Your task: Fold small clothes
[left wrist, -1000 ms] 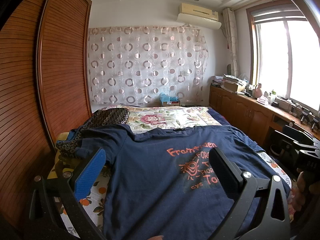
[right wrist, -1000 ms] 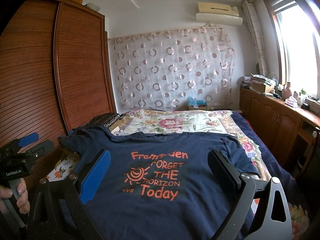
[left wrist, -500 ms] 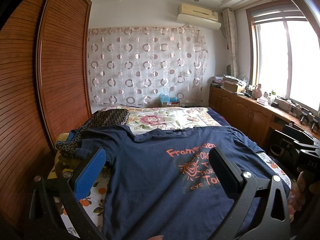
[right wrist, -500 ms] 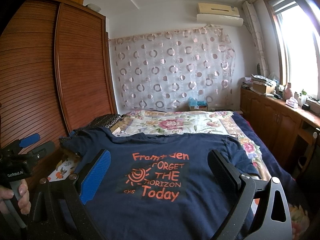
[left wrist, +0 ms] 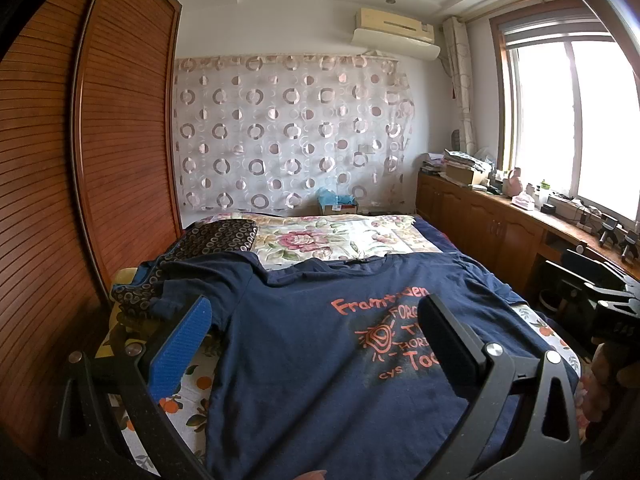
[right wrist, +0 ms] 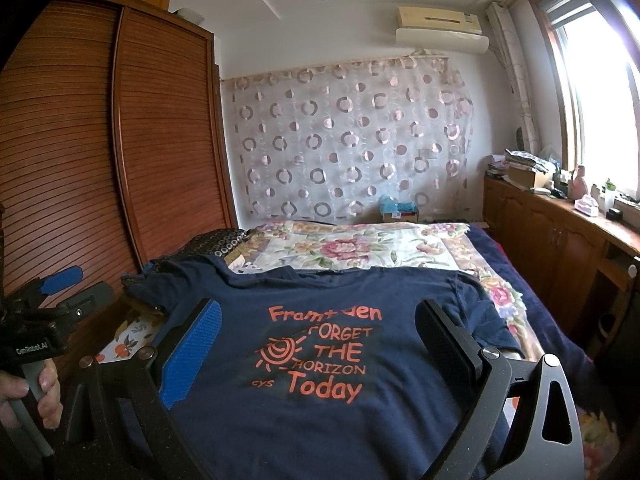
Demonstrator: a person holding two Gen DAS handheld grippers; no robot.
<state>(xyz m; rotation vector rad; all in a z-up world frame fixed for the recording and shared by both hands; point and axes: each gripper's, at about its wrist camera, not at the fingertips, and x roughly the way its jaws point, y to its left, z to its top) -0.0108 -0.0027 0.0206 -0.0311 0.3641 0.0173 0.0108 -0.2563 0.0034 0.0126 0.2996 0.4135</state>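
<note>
A navy T-shirt with orange lettering lies spread flat, front up, across the near end of the bed, collar toward the far wall. My left gripper hovers open above the shirt's left half, nothing between its fingers. My right gripper is also open, held over the printed chest area. In the right wrist view the left gripper's body shows at the left edge, gripped by a hand. The shirt's left sleeve lies bunched by the dark patterned cloth.
A dark ring-patterned cloth lies at the bed's left, by the wooden wardrobe. A floral bedspread covers the far half. Low wooden cabinets with clutter line the right wall under the window. An orange-print sheet shows beside the shirt.
The right wrist view has tilted up slightly, so the shirt sits a little lower in frame. The left gripper is nearly still. Both stay open.
</note>
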